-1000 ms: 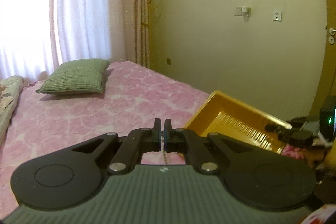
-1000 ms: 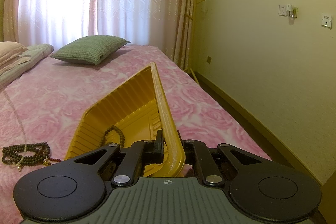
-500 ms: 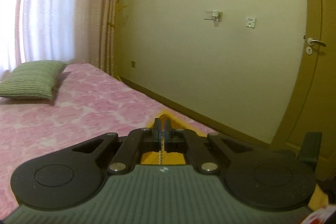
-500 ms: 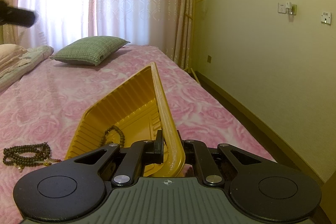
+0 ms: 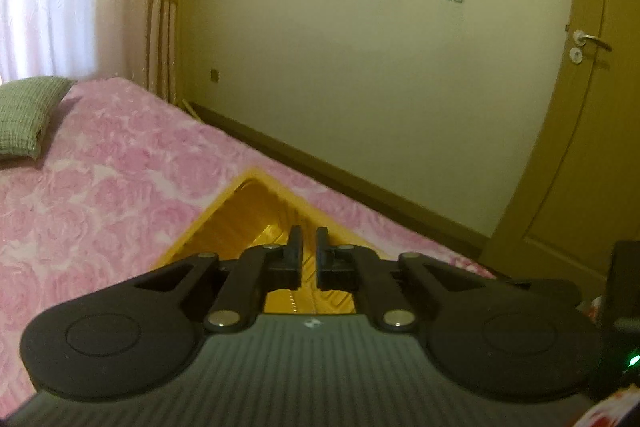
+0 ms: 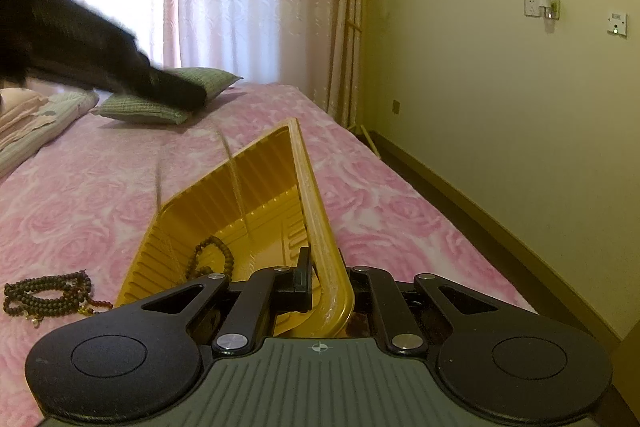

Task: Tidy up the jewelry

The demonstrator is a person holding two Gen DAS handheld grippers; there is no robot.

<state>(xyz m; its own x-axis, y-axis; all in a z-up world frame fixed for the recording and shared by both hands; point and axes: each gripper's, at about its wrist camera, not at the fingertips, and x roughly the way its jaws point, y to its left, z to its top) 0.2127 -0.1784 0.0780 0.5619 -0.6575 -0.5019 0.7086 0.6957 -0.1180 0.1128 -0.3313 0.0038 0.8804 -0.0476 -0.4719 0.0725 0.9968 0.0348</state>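
A yellow ribbed tray (image 6: pixel 256 195) lies on the pink bed, tilted up by my right gripper (image 6: pixel 324 279), which is shut on its near rim. A dark bead bracelet (image 6: pixel 212 255) lies inside the tray. My left gripper (image 5: pixel 308 255) hovers over the tray (image 5: pixel 244 223) with its jaws parted a little. A thin chain (image 5: pixel 294 301) shows just below its fingers; in the right wrist view it is a blurred streak (image 6: pixel 236 187) falling into the tray. The left gripper shows there as a dark blur (image 6: pixel 92 63) above the tray.
A string of dark beads (image 6: pixel 52 293) lies on the pink bedspread (image 6: pixel 100 187) left of the tray. A green pillow (image 6: pixel 168 95) is at the bed's far end. A wall and a door (image 5: pixel 592 147) stand to the right.
My left gripper swung right over the tray and its jaws parted, letting the thin chain go. My right gripper held the tray still.
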